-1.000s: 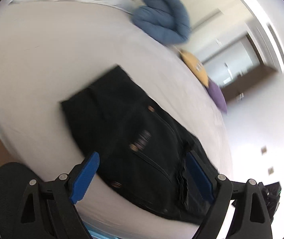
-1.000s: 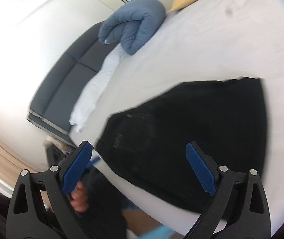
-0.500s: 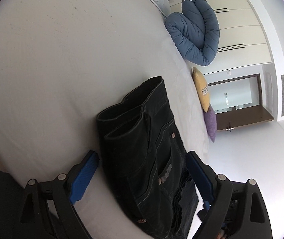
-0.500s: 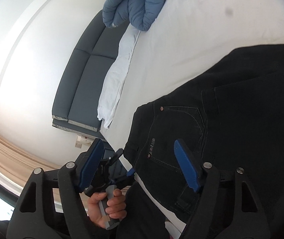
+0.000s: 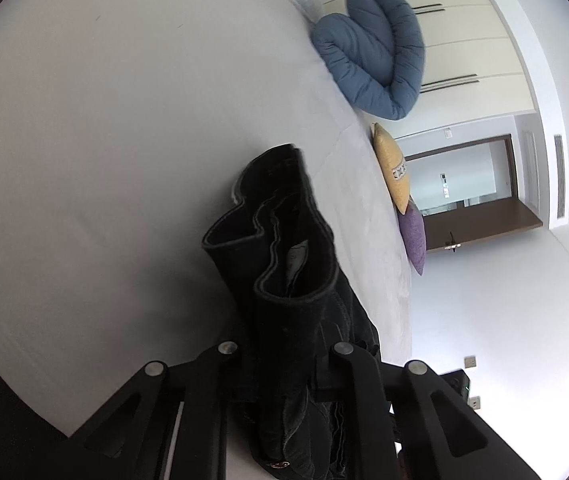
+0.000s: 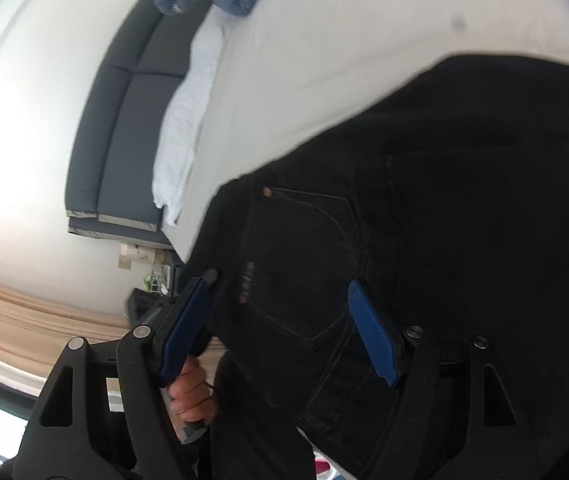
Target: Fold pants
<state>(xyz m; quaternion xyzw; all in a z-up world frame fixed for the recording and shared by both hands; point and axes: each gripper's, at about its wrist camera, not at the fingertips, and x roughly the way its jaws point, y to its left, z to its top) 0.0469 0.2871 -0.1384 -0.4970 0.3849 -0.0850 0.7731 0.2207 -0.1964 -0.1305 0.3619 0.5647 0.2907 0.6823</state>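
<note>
The pants (image 5: 284, 272), black denim already doubled into a thick stack, lie near the edge of the bed (image 5: 104, 120), with the folded end bulging open in loops toward the middle of the mattress. The left gripper (image 5: 280, 368) has its jaws pressed together on the near end of that stack, several layers of cloth pinched between the two black arms. In the right wrist view the pants (image 6: 424, 220) fill most of the picture, a back pocket with a rivet and a small label facing up; the right gripper (image 6: 280, 320) has its jaws spread, the blue pads straddling the pocket area without closing on it. To do this step well, I judge the right side should take hold of an edge level with the left grip, catching all the layers at once, so that the two holds carry the stack evenly and the loops at the fold do not slide apart; a pinch on the top layer alone would probably peel it off the rest. The left gripper lies low and nearly flat along the bed, pointing across the mattress toward the blue quilt (image 5: 376, 48) and the yellow cushion (image 5: 394, 172) and purple cushion (image 5: 414, 240) at the far side. The right one comes in from the bed's edge, tipped down over the cloth, with a grey sofa (image 6: 124, 112) beyond, and a hand (image 6: 190, 392) on the other handle shows below its left pad.
</note>
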